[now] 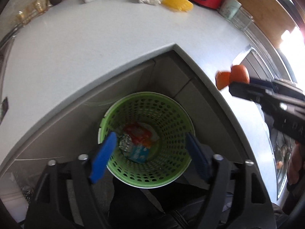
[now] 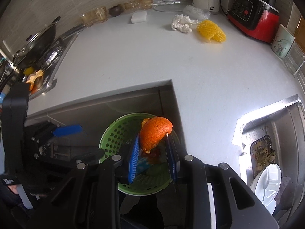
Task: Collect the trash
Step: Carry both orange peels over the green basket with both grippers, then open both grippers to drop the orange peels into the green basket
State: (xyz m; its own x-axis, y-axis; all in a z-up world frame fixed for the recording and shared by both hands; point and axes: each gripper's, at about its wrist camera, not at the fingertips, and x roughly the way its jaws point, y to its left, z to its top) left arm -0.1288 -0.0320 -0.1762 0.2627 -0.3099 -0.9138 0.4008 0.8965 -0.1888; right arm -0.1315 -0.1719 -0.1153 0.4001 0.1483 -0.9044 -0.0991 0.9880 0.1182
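- White kitchen counter [image 2: 133, 57] is wrapping around a notch where a green perforated basket [image 1: 171, 114] is standing below.
- Right gripper [image 2: 152, 148] is clenching an orange peel [image 2: 155, 133], low centre of its view, over the basket.
- Left gripper [image 1: 150, 148] is hanging spread and empty above wrappers [image 1: 139, 141] in the basket.
- Peel is looking light, curved and bendy; pinching its edge is probably suiting it.
- Crumpled tissue [image 2: 181, 23] and yellow foam net [image 2: 211, 31] are waiting upper right.

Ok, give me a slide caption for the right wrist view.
Right gripper holds a curved orange peel over the green perforated plastic basket below the white countertop.
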